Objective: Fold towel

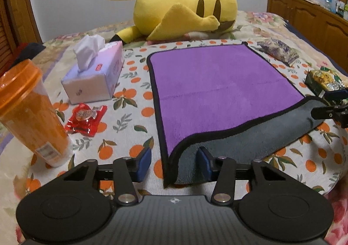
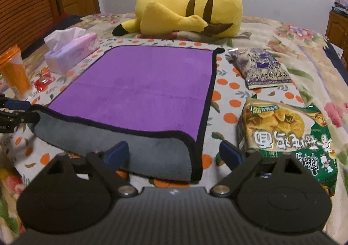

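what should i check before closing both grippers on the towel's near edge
1. Towel lies flat, near edge turned up grey: ok.
2. Left hand-held gripper open astride the near-left corner: ok.
3. Right hand-held gripper open astride the near-right corner: ok.
4. Towel edge deep enough between the fingers: cannot tell.
5. Green snack bag crowds the right finger: not ok.
6. Far half free of the tissue box: ok.
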`<state>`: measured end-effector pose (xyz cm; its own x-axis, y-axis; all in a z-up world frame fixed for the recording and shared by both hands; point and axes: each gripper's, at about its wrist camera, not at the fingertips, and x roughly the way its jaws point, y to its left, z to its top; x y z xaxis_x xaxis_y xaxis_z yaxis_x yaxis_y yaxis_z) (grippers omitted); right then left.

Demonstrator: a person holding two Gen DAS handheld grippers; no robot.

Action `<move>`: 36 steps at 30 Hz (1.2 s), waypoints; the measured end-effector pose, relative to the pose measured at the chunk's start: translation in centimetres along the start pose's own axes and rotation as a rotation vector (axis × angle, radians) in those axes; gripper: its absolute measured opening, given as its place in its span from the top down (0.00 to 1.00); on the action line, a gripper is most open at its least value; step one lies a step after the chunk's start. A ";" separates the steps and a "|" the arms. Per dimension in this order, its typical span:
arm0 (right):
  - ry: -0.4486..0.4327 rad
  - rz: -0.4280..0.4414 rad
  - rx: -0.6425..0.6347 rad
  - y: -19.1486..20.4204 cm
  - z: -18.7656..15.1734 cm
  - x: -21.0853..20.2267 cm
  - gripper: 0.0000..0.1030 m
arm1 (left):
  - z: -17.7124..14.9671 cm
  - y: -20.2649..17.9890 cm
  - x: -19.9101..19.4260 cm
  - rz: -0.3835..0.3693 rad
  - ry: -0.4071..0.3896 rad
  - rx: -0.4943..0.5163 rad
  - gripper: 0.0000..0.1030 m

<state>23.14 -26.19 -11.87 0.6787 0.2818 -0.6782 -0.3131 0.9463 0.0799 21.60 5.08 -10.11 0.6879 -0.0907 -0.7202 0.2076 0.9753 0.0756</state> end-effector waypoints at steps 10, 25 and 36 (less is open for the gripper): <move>0.043 0.044 0.037 -0.7 -0.1 0.3 0.25 | -0.3 -0.1 0.4 -0.009 0.031 0.003 0.57; 0.068 0.062 0.040 -1.5 0.0 0.5 0.76 | -0.4 -0.5 0.4 -0.037 0.029 0.001 0.79; 0.053 0.089 0.029 -1.7 -0.1 0.3 0.95 | -0.1 -0.6 -0.2 -0.057 -0.006 -0.002 0.93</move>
<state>23.86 -27.74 -12.27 0.6124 0.3571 -0.7053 -0.3505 0.9223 0.1626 21.27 4.57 -10.02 0.6792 -0.1474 -0.7190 0.2455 0.9688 0.0332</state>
